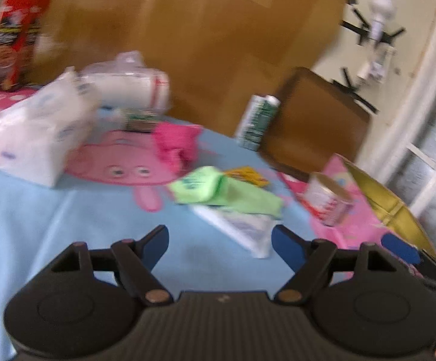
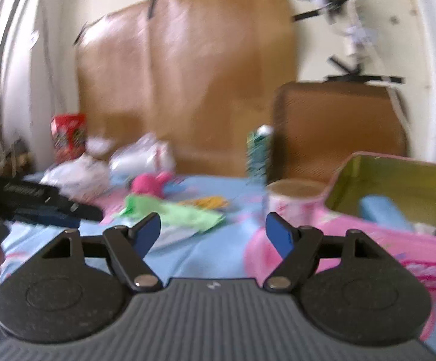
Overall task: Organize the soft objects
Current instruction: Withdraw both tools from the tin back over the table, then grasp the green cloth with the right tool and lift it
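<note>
Both frames are motion-blurred. The left tool (image 1: 220, 242) and right tool (image 2: 212, 230) each gape wide, holding nothing. The green cloth (image 1: 227, 191) lies mid-frame on the blue table (image 1: 67, 228), with the pink cloth (image 1: 175, 143) above it, left of centre.

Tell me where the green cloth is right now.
The green cloth lies on the blue tablecloth ahead of the open left gripper, between the pink cloth and the round tin.
</note>
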`<state>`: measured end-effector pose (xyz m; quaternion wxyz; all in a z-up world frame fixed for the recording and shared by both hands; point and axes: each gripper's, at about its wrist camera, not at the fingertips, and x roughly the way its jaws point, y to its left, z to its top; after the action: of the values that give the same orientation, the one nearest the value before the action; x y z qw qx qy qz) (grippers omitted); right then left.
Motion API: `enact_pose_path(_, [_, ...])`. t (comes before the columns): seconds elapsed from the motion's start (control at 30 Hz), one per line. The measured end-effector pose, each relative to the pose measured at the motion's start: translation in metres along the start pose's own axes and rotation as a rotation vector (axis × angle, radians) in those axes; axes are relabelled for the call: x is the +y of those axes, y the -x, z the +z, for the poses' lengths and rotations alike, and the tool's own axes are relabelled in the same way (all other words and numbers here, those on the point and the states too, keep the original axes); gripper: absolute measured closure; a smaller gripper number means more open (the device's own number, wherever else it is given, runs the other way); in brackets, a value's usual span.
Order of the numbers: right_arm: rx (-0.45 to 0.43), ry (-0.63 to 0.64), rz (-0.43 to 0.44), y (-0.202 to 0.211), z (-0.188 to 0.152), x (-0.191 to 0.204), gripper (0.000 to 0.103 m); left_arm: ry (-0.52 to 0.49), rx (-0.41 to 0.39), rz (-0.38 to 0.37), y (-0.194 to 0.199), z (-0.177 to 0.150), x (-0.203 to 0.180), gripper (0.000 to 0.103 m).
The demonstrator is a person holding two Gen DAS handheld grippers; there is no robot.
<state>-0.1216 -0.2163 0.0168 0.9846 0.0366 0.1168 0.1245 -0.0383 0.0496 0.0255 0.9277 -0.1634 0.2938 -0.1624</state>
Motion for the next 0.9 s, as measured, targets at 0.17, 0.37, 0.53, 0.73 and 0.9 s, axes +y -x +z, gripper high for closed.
enact_pose_path(0.17, [0.057, 0.056, 0.032, -0.013, -0.002, 0.021, 0.024, 0.056, 0.013, 0.026, -0.007, -0.008, 0.022, 0.025])
enact_pose_path(0.37, [0.107, 0.052, 0.037, -0.032, 0.002, 0.022, 0.024, 0.09, -0.016, 0.013, -0.003, -0.009, 0.03, 0.021])
enact_pose_path(0.53, [0.142, 0.024, 0.052, -0.046, 0.003, 0.021, 0.024, 0.089, -0.018, 0.005, -0.004, -0.01, 0.031, 0.019])
enact_pose_path(0.73, [0.189, 0.017, 0.074, -0.064, 0.002, 0.02, 0.024, 0.085, -0.017, -0.008, -0.005, -0.01, 0.031, 0.013])
enact_pose_path(0.9, [0.198, 0.023, 0.097, -0.078, 0.007, 0.02, 0.024, 0.077, -0.015, -0.007, -0.006, -0.01, 0.03, 0.011])
